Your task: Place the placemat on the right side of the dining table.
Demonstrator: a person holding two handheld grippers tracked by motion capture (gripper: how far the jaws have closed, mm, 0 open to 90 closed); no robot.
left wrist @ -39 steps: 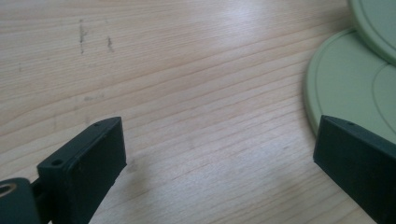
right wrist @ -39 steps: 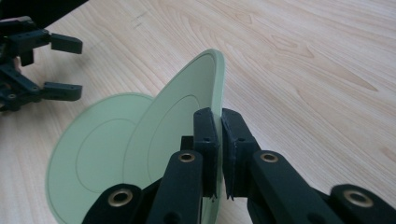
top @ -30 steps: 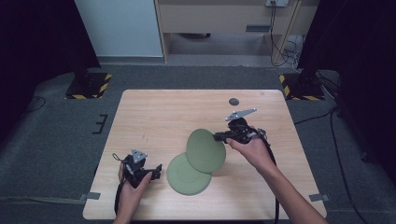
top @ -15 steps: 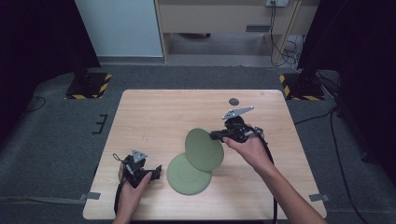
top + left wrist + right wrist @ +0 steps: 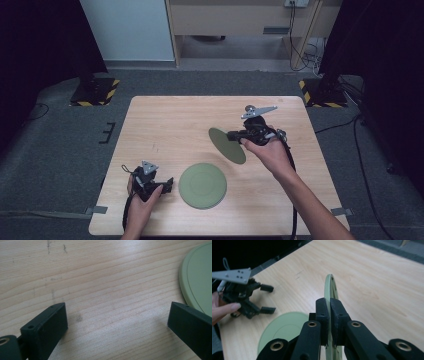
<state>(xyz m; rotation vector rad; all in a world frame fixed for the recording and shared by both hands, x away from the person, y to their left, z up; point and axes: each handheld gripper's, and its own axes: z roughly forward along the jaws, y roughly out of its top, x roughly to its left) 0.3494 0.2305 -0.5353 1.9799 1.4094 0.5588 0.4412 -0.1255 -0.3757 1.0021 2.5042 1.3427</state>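
Green round plastic plate (image 5: 227,145), thin and flat, hangs in the air on its edge over the middle of the wooden table (image 5: 170,120), lifted clear of a second green round plate (image 5: 202,185) that lies flat near the table's front edge. A second ago the two plates overlapped; now they are well apart, so the lift is done and a carry looks to be under way. The right gripper (image 5: 329,307) has its black jaws clamped tight on the held plate's rim. The left gripper (image 5: 167,185) rests near the front left corner, jaws spread wide on nothing, just beside the flat plate; whether one jaw touches its rim is hard to tell.
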